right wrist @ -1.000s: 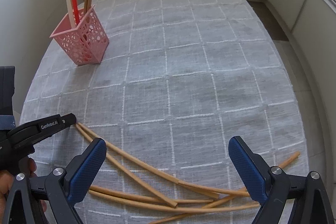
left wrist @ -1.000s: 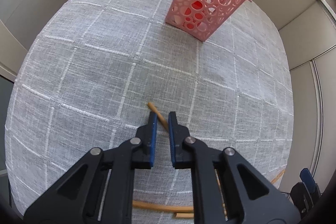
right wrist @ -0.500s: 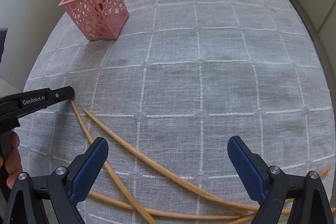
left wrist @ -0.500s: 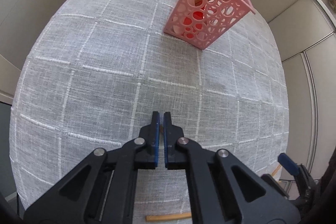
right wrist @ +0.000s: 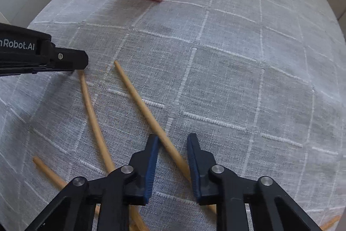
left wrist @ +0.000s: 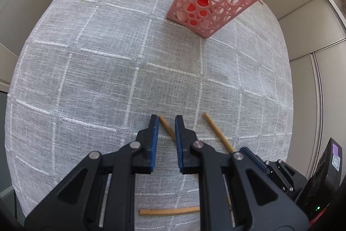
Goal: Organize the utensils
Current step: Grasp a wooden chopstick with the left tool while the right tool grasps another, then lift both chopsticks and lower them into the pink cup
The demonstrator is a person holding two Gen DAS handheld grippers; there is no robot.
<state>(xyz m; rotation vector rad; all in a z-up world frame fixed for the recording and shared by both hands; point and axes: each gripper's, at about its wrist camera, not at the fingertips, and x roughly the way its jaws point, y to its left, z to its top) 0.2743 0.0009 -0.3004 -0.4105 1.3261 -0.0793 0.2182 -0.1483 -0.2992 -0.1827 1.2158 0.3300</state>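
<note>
- Left tool (left wrist: pixel 165 122) is parted, straddling a chopstick (left wrist: pixel 167 127) tip on the grey-clothed surface (left wrist: pixel 86 57).
- Right tool (right wrist: pixel 173 142), also parted, straddles a second chopstick (right wrist: pixel 140 105).
- Pink holder (left wrist: pixel 214 3) stands beyond.

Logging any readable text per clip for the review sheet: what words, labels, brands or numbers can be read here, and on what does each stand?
"nRobot.AI": white print on the side of the black left gripper, seen in the right wrist view; its start is cut off by the picture's edge.
Small purple-and-white sticker on the black body of the right gripper, seen in the left wrist view: too small to read.
Nothing else carries text.
</note>
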